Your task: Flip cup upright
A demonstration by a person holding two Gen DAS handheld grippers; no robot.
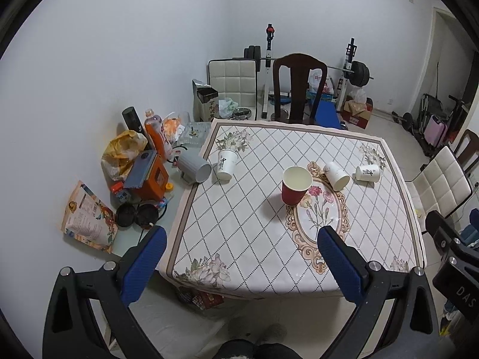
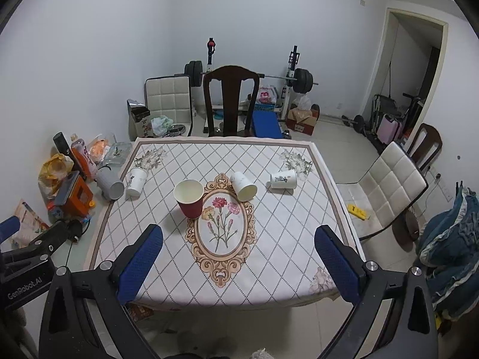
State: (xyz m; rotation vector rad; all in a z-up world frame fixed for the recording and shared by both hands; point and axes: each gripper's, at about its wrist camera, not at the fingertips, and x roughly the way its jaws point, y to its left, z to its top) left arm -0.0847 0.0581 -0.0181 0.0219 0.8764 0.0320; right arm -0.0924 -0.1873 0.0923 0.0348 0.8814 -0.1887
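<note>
A red paper cup (image 1: 295, 185) (image 2: 189, 199) stands upright near the middle of the table (image 1: 254, 254) (image 2: 269, 254). Three white paper cups lie on their sides: one at the left edge (image 1: 226, 164) (image 2: 136, 181), one right of the red cup with its mouth toward me (image 1: 336, 176) (image 2: 244, 186), one at the far right (image 1: 367, 173) (image 2: 283, 179). A grey cup (image 1: 193, 167) (image 2: 110, 184) lies on its side left of the cloth. My left gripper (image 1: 242, 239) and right gripper (image 2: 238, 237) are both open and empty, held above the table's near edge.
Clutter sits on the table's left strip: an orange bottle (image 1: 157, 137), an orange box (image 1: 149, 178), a yellow bag (image 1: 122, 155) and headphones (image 1: 136, 215). A dark wooden chair (image 1: 298, 86) stands behind the table and a white padded chair (image 2: 389, 188) at the right.
</note>
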